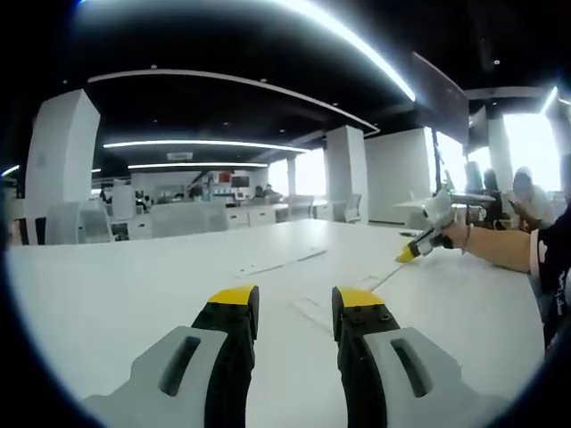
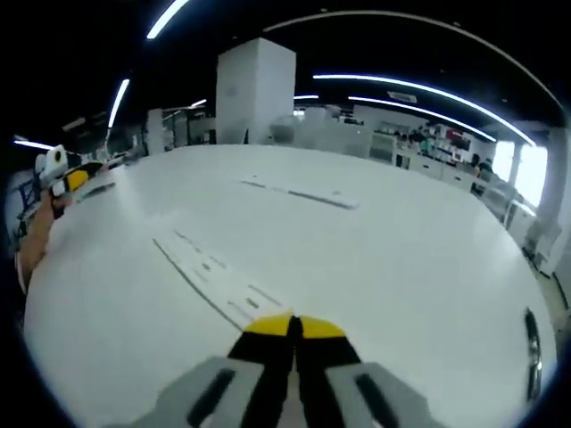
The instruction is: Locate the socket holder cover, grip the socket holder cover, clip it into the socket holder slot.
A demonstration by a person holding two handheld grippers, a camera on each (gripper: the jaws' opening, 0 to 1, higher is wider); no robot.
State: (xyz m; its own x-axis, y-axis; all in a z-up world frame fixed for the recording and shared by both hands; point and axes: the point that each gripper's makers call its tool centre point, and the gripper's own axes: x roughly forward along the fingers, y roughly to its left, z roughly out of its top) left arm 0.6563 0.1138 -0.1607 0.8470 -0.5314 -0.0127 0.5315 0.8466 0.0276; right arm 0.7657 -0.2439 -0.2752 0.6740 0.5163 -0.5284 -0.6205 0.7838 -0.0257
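Observation:
A long white slotted strip (image 2: 207,270) lies flat on the white table, and its near end reaches my right gripper's (image 2: 293,327) yellow tips. Those jaws are pressed together, and I cannot tell whether they pinch the strip's end. A second, thinner white strip (image 2: 303,193) lies farther off, apart from the first. In the left gripper view it is the white strip (image 1: 278,260) ahead of my left gripper (image 1: 296,299), whose jaws stand open with nothing between them. The right gripper (image 1: 416,248) comes in from the right, held low by a person's hand.
The large white table (image 2: 419,267) stretches wide around both strips. My left gripper (image 2: 68,180) is at the far left edge of the right gripper view, held in a hand. A person's forearm (image 1: 504,248) reaches in at the right. Chairs, desks and pillars stand beyond the table.

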